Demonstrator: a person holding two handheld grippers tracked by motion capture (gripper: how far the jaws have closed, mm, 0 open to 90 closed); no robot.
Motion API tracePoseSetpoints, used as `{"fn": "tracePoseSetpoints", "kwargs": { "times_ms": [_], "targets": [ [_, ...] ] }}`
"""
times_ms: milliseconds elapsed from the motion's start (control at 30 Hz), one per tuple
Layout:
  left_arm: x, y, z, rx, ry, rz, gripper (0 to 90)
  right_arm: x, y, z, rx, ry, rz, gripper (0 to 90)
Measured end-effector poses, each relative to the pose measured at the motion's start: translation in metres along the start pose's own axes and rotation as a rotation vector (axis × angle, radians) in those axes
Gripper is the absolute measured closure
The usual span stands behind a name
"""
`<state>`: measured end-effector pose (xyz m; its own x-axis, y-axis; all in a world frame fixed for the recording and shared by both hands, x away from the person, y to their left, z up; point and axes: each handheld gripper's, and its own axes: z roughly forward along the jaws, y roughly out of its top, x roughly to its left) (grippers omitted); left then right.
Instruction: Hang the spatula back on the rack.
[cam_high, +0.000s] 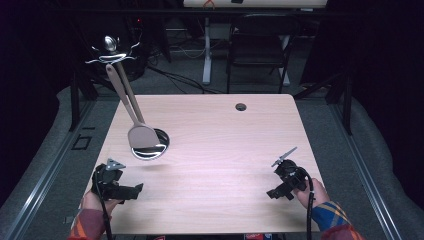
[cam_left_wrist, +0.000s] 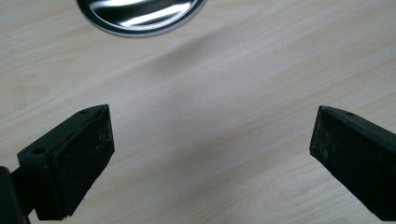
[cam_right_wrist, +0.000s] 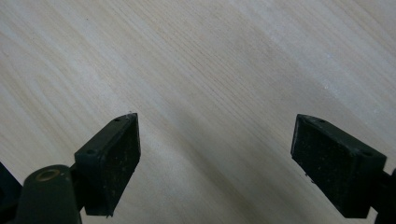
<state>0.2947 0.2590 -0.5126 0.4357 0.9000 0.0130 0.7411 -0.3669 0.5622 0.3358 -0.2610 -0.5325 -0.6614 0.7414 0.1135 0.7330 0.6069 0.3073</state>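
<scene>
Silver shiny lid (cam_high: 149, 150), pale wood-grain table (cam_high: 220, 150), black hand-held gripper jaws, plaid sleeve (cam_high: 330, 215)

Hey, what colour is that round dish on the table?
Shiny silver, mirror-like: the round dish reflects light. It shows best in the high view, near the left tongs.

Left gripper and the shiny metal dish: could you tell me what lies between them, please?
Bare tabletop separates the left gripper from the metal dish, as the left gripper view shows.

Your left claw (cam_high: 131, 190) sits low at the near left of the desk (cam_high: 215, 135), jaws spread wide and holding nothing. Your right claw (cam_high: 275, 192) rests at the near right, well apart from it, jaws equally wide and bare.
</scene>
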Motion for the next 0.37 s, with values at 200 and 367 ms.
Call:
{"fn": "tracePoseSetpoints", "kwargs": {
  "times_ms": [200,367],
  "targets": [
    [0.005,-0.002,0.017,0.077,-0.036,0.004,0.0,0.000,0.001,0.001,0.022,0.002,-0.016,15.4],
    [0.011,-0.004,0.023,0.105,-0.042,-0.014,0.0,0.000,0.001,0.002,0.012,0.002,-0.008,15.3]
  ]
}}
